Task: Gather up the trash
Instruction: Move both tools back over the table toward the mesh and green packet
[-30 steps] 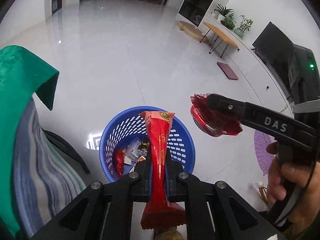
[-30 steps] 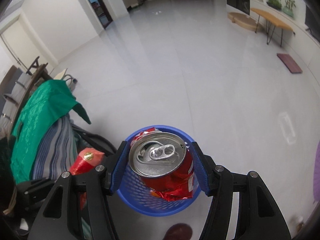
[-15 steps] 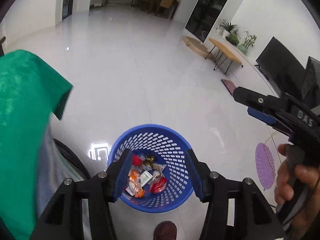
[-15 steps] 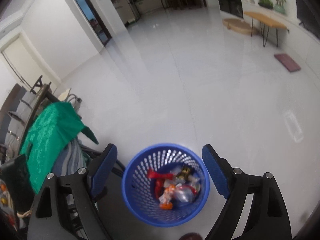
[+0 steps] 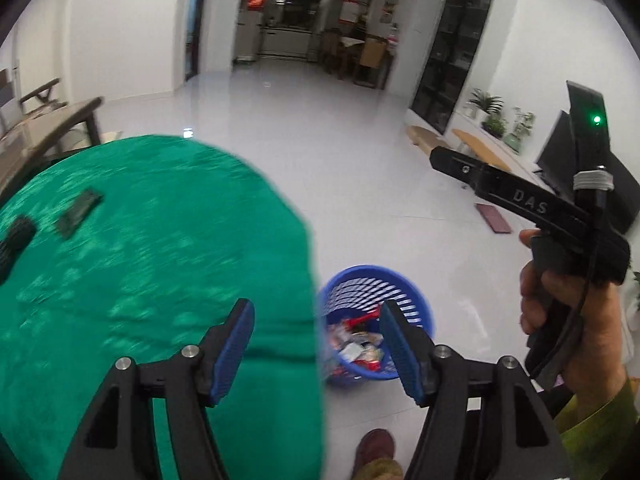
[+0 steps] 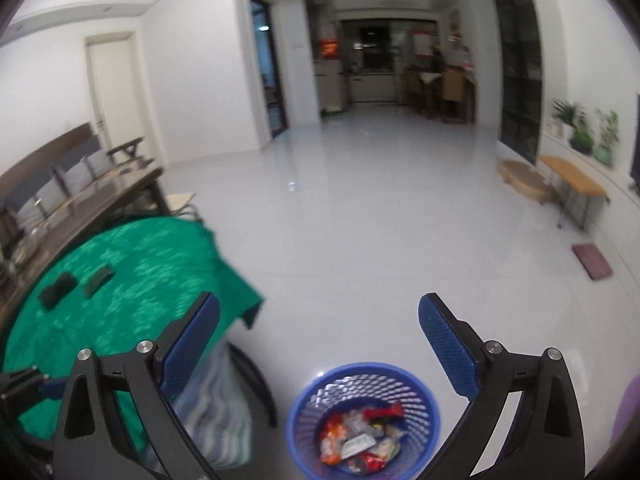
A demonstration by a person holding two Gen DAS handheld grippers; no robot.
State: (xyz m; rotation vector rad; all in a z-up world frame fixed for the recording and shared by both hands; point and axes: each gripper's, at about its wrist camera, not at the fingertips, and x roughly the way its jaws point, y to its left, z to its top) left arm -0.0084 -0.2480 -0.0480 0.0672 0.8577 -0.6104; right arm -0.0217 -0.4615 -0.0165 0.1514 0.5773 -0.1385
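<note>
Blue plastic basket (image 6: 364, 416) on the white floor holds the collected wrappers (image 6: 362, 442) as the left gripper (image 5: 316, 346) and right gripper (image 6: 320, 344), jaws just spread and empty, lift clear, the drop apparently done; next comes reaching toward the green-clothed table (image 5: 152, 248) for more.
</note>
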